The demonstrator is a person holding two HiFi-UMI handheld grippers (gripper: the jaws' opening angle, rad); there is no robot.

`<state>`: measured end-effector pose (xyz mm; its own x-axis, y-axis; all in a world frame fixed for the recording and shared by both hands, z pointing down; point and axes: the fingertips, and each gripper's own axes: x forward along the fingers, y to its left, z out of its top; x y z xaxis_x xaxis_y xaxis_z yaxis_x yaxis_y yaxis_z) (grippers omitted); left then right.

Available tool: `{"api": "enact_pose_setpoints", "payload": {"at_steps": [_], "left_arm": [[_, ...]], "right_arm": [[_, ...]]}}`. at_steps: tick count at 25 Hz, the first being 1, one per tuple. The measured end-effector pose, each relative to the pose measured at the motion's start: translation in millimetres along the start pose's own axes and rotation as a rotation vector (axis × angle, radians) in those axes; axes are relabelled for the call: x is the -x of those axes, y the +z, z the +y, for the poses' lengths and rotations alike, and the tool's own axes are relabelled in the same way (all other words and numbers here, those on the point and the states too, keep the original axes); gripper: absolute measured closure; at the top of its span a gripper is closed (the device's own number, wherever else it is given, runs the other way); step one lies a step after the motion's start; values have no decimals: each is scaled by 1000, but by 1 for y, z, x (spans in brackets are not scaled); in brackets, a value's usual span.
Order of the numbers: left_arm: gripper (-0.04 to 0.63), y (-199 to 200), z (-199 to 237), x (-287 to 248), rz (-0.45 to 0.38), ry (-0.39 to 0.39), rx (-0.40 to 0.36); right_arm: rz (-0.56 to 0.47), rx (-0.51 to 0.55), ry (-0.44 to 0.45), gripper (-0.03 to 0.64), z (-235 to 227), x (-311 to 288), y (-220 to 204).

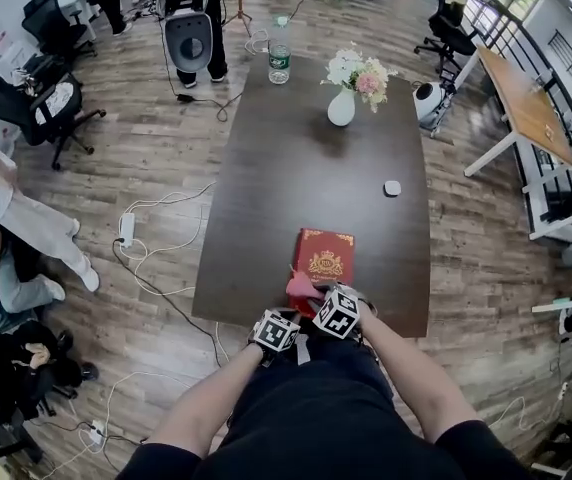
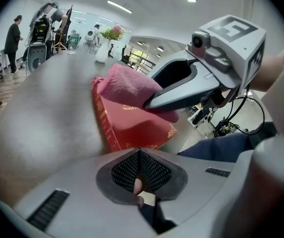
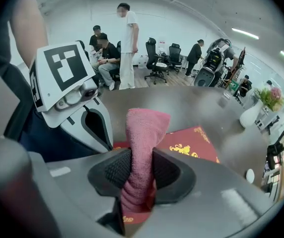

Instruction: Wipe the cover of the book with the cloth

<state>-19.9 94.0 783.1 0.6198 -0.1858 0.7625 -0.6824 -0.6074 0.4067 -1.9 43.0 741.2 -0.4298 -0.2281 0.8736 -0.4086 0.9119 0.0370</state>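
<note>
A red book (image 1: 326,255) with gold ornament lies flat near the front edge of the dark table (image 1: 286,178). My right gripper (image 3: 139,170) is shut on a pink cloth (image 3: 145,128), which stands up between its jaws over the near end of the book (image 3: 194,142). In the head view the cloth (image 1: 301,286) rests at the book's near-left corner. My left gripper (image 2: 139,170) is shut with nothing in it, just left of the book (image 2: 132,125) and beside the right gripper (image 2: 201,78). The cloth (image 2: 127,86) lies on the book's cover there.
A white vase of flowers (image 1: 342,103), a water bottle (image 1: 279,63) and a small white object (image 1: 392,188) stand farther along the table. Cables (image 1: 156,268) run over the wooden floor on the left. Seated people (image 1: 6,278) and office chairs (image 1: 51,108) are at the left.
</note>
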Motion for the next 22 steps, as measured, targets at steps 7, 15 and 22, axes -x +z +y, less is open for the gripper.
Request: {"api": "enact_pose_setpoints", "payload": {"at_steps": [7, 15, 22], "left_arm": [[600, 1, -2, -2, 1, -15, 79], [600, 2, 2, 1, -18, -7, 100], [600, -2, 4, 0, -20, 14, 109]], "right_arm": [[6, 46, 47, 500, 4, -30, 13], [55, 96, 79, 500, 13, -58, 7], [46, 105, 79, 500, 13, -61, 3]]}}
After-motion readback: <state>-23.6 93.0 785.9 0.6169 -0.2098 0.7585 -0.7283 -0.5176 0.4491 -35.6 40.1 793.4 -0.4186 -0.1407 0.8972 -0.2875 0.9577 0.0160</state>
